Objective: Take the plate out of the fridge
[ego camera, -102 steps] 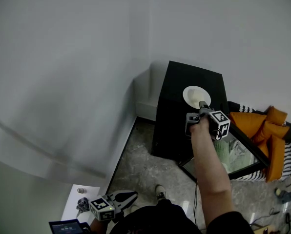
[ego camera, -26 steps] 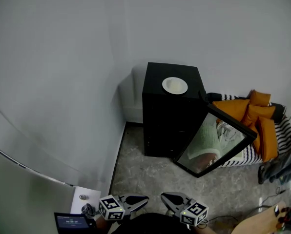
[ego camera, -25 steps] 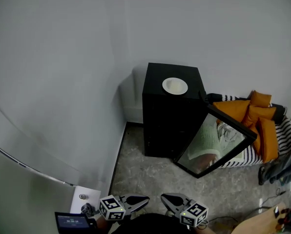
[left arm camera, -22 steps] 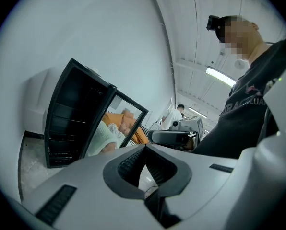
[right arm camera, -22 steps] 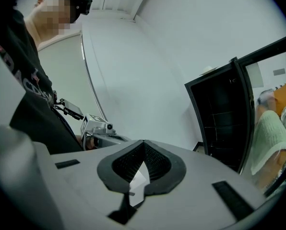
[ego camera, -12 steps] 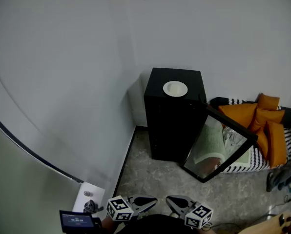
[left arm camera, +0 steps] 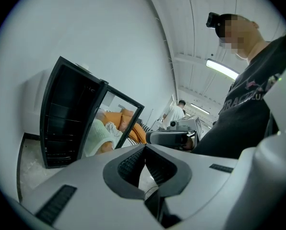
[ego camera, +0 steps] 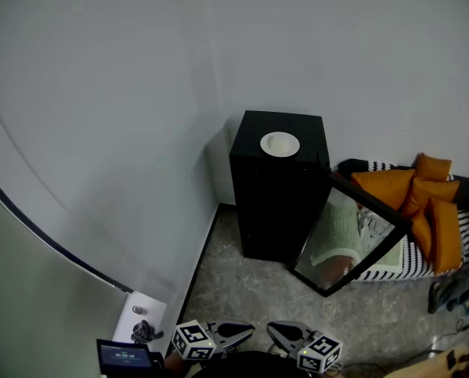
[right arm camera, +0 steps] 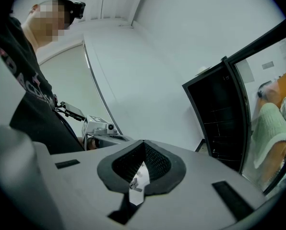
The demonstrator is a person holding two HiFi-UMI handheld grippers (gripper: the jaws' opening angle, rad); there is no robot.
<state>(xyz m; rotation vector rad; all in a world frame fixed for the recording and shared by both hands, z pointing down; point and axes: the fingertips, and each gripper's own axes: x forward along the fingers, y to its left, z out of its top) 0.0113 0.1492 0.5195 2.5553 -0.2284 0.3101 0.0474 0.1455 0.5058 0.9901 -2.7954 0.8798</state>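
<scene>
My left tongs [ego camera: 249, 329] and right tongs [ego camera: 271, 329] hang low in front of me. Both are closed with their tips pressed together and nothing between them, and both are well apart from the work.

The black fridge [ego camera: 275, 195] stands against the wall. Its glass door [ego camera: 346, 239] is swung open on my right side. The shelves I can see are dark and look bare, though I cannot tell about the deepest part.

The plate [ego camera: 279, 143] is not inside. It sits flat on the fridge's top, about mid-way across and clear of every edge, so I judge the taking-out as good as done.

If I must lift the plate again, I expect it to be stiff and fairly light, small enough for one pair of tongs. It looks white and glazed, probably ceramic, so I expect it to be slick under the pads and brittle if it drops to the stone floor [ego camera: 250, 286].

The only place to take hold is the rim. I would open the tongs, slide one pad under the near lip with the other on top, and pinch firmly. I would keep the plate level as I lift, because a grip at one edge lets the far side sag and slip.
</scene>
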